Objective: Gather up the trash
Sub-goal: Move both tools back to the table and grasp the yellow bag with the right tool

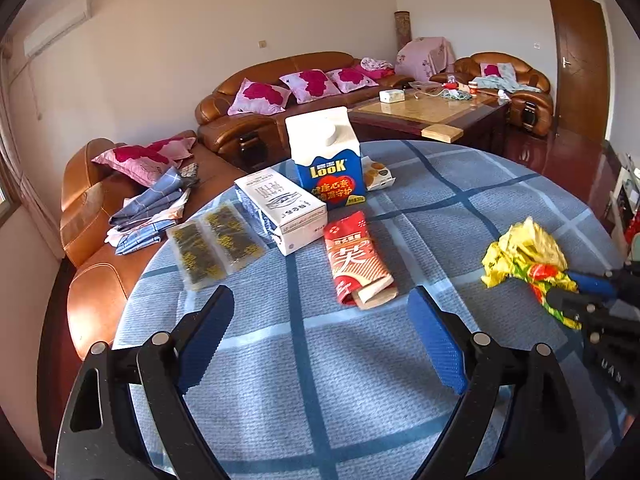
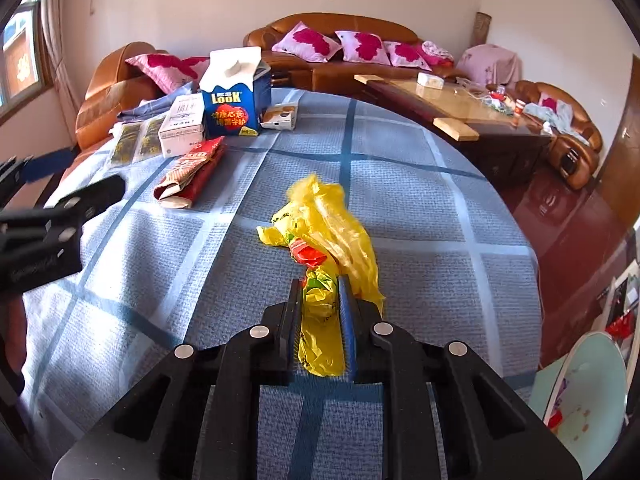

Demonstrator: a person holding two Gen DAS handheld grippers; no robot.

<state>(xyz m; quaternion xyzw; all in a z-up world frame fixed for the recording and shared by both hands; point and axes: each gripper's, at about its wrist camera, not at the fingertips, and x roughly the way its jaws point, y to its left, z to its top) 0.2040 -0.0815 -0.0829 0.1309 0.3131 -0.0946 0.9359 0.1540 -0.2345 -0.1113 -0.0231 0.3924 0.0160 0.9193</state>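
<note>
A crumpled yellow plastic bag point(image 2: 324, 236) lies on the blue checked tablecloth point(image 2: 420, 216). My right gripper point(image 2: 320, 292) is shut on its near end; it also shows in the left wrist view point(image 1: 568, 292), with the bag point(image 1: 520, 252). My left gripper point(image 1: 320, 304) is open and empty above the cloth, just short of a red snack wrapper point(image 1: 356, 260). Behind stand a blue LOOK carton point(image 1: 328, 160), a white box point(image 1: 280, 208), two seaweed packets point(image 1: 216, 244) and a small biscuit pack point(image 1: 378, 174).
Brown leather sofas point(image 1: 280, 100) with pink cushions ring the far side. A glass-topped coffee table point(image 1: 432, 108) stands behind the round table. A pale green chair point(image 2: 584, 400) stands at the right edge. Folded cloth point(image 1: 152, 212) lies on the left sofa.
</note>
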